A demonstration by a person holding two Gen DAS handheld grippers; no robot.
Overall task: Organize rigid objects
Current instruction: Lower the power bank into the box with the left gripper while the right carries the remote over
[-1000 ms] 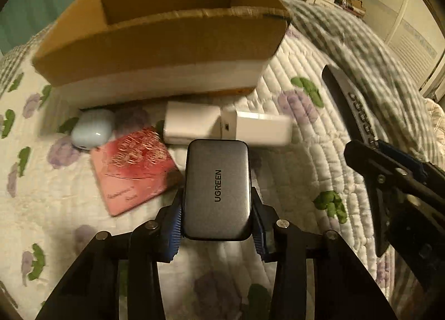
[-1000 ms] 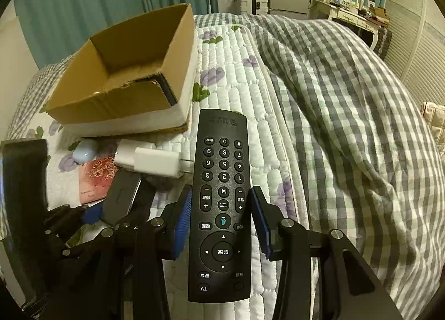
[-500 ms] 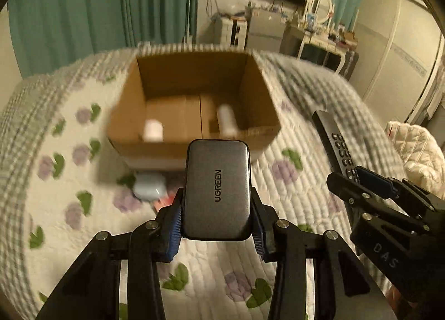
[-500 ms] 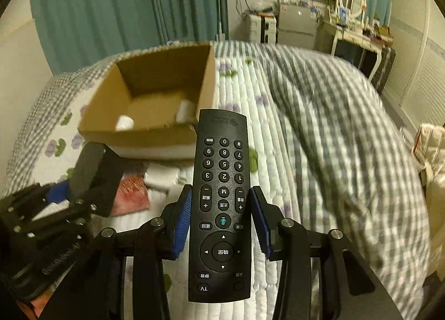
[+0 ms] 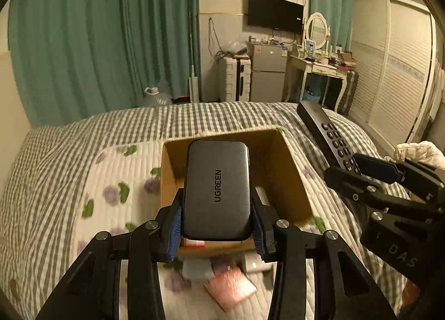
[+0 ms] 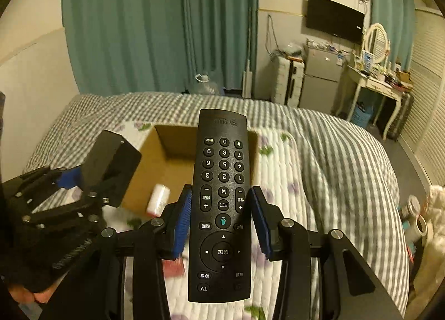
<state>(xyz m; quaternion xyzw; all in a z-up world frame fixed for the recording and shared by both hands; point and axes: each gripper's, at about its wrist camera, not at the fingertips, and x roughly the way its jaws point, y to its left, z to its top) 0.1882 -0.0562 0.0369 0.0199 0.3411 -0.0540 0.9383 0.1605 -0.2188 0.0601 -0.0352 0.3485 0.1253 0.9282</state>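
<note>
My left gripper (image 5: 217, 225) is shut on a grey UGREEN power bank (image 5: 217, 189), held high over the open cardboard box (image 5: 289, 178) on the bed. My right gripper (image 6: 222, 225) is shut on a black TV remote (image 6: 222, 203), also raised above the box (image 6: 164, 164). The remote shows in the left wrist view (image 5: 322, 130) at the right, and the power bank in the right wrist view (image 6: 111, 167) at the left. A white cylinder (image 6: 158, 199) lies inside the box.
A pink card (image 5: 230, 288), a pale earbud case (image 5: 196, 268) and a white charger (image 5: 257, 264) lie on the floral quilt (image 5: 111, 181) in front of the box. A grey checked blanket (image 6: 347, 158) covers the bed's right side. Furniture stands beyond the bed.
Both grippers have risen well above the bed with their loads. The box now lies below them and its inside shows. The loose items have dropped to the lower edge of the left view.
</note>
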